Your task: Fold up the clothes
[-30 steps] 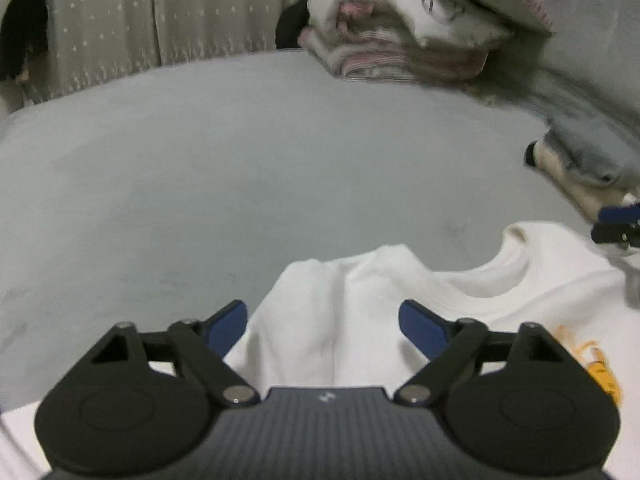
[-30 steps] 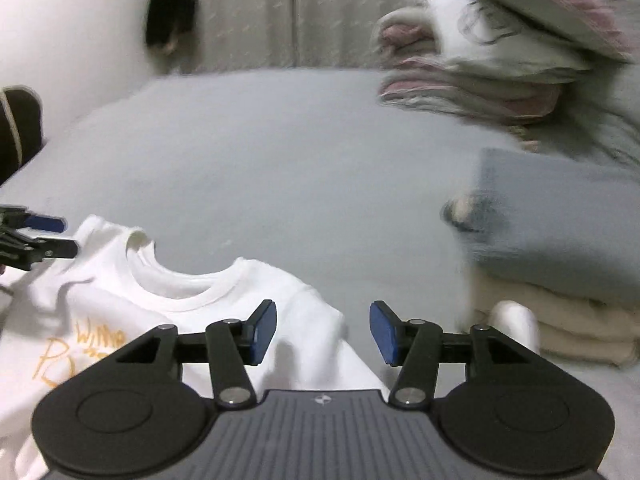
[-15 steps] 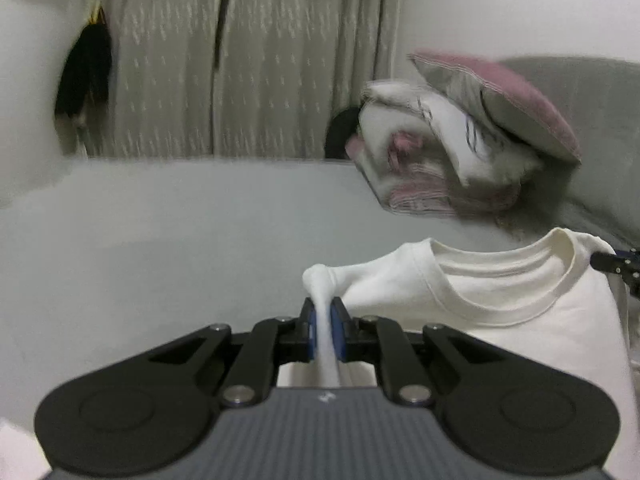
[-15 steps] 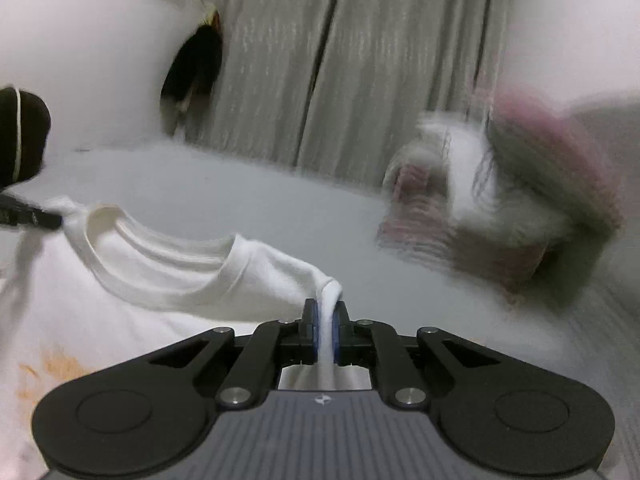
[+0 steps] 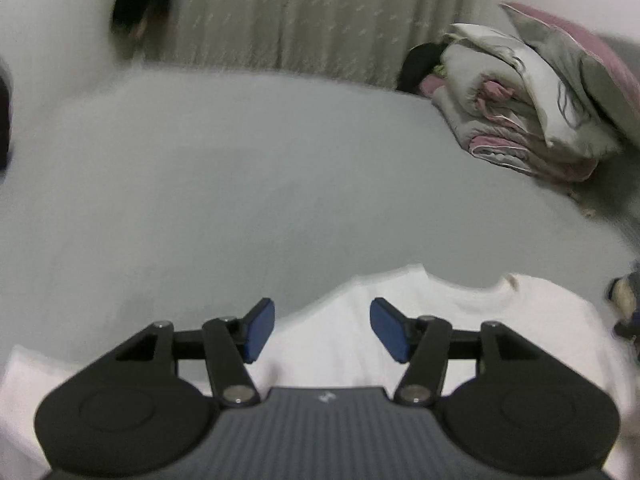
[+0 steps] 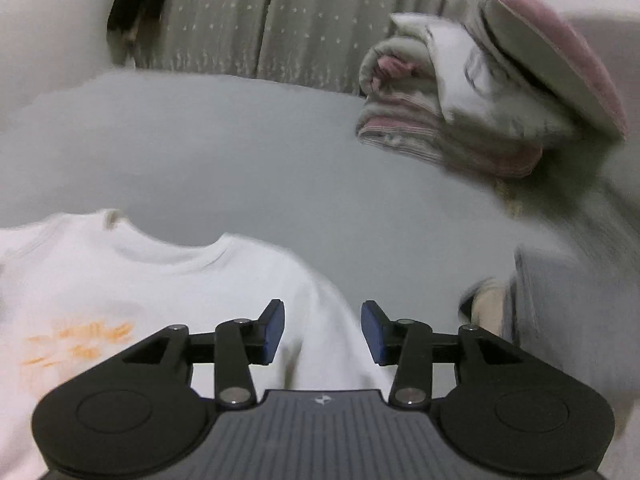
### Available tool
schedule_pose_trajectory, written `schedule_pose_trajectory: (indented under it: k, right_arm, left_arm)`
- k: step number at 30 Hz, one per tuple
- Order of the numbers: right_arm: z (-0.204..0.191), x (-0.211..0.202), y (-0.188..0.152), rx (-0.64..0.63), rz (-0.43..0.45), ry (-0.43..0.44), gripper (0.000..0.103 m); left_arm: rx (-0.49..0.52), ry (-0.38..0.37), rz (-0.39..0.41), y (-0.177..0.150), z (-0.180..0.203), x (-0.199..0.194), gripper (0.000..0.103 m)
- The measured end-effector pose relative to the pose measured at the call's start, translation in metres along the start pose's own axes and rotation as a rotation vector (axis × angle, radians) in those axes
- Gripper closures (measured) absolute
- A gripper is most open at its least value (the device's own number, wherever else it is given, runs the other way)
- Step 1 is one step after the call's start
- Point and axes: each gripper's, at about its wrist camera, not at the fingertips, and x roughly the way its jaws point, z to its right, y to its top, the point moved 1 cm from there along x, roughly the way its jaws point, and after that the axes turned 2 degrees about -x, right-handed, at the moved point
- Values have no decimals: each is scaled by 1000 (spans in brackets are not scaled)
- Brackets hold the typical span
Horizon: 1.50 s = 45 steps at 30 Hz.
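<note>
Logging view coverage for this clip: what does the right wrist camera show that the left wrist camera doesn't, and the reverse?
Only the right wrist view shows the orange print on the shirt front, the folded grey garment at its right edge, and the right gripper, jaws opening with nothing pinched.

Only the left wrist view shows the left gripper, jaws also opening and not pressing the cloth below.

Both show the white T-shirt with its collar, the grey bed surface, the bedding pile, the curtain and a dark hanging item.
</note>
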Motion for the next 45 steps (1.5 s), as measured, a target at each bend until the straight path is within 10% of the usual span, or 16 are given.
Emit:
schedule_pose_trajectory:
  k: [6, 18, 27, 30, 37, 45]
  right_arm:
    - [31, -84, -60, 321, -78, 187, 49]
    - [26, -165, -187, 667, -147, 237, 48]
    - [-7, -185, -197, 584, -134, 161, 61]
    - [-25, -185, -197, 490, -126, 133, 92]
    - [32, -217, -204, 745, 41, 313, 94]
    - [10, -198, -226, 616, -113, 243, 95]
  left_arm:
    - [-235, -87, -118, -98, -37, -71, 47]
    - [-244, -82, -142, -227, -46, -132, 47]
    - [-80, -24, -110, -251, -21, -145, 94]
    - [-96, -34, -116, -250, -26, -152, 96]
    - [-179, -150, -65, -222, -61, -191, 97]
    - [-104, -86, -181, -249, -63, -174, 97]
